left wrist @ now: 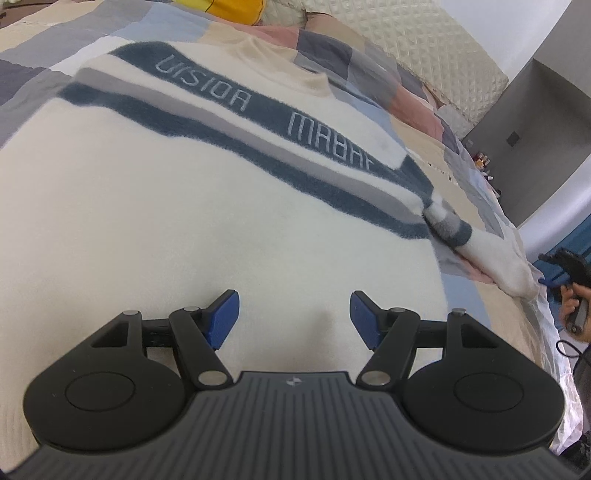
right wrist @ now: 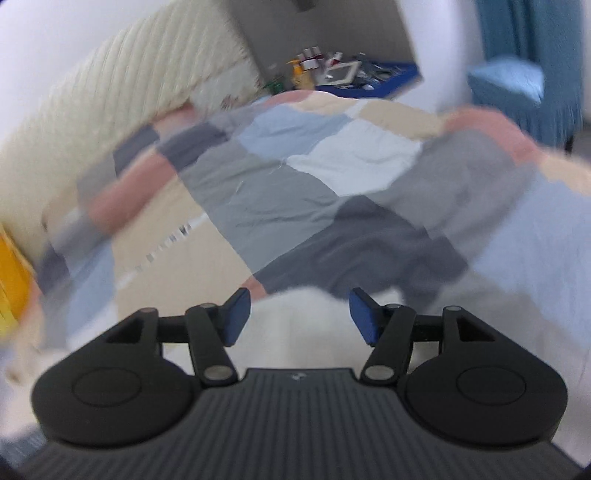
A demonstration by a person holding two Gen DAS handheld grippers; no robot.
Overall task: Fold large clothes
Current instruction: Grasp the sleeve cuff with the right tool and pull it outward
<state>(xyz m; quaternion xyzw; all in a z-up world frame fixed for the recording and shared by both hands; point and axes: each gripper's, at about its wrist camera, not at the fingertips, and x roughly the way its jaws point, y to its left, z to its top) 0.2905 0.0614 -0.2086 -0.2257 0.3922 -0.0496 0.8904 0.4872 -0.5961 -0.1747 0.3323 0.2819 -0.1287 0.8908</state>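
A large cream sweater [left wrist: 166,206] with dark blue and grey stripes and lettering lies flat on a patchwork bedspread [left wrist: 388,74]. One sleeve [left wrist: 487,254] trails off its right side toward the bed edge. My left gripper [left wrist: 293,317] is open and empty, low over the sweater's lower body. My right gripper [right wrist: 299,317] is open and empty, just above a white fuzzy bit of the sweater [right wrist: 295,332]; this view is blurred. The right gripper also shows in the left wrist view [left wrist: 569,273], held in a hand beyond the bed's right edge.
The patchwork bedspread [right wrist: 295,184] fills the bed. A quilted cream headboard [right wrist: 129,85] runs along the far side, with a yellow pillow [left wrist: 229,9] near it. A cluttered blue table [right wrist: 351,74] and a blue chair [right wrist: 509,88] stand past the bed.
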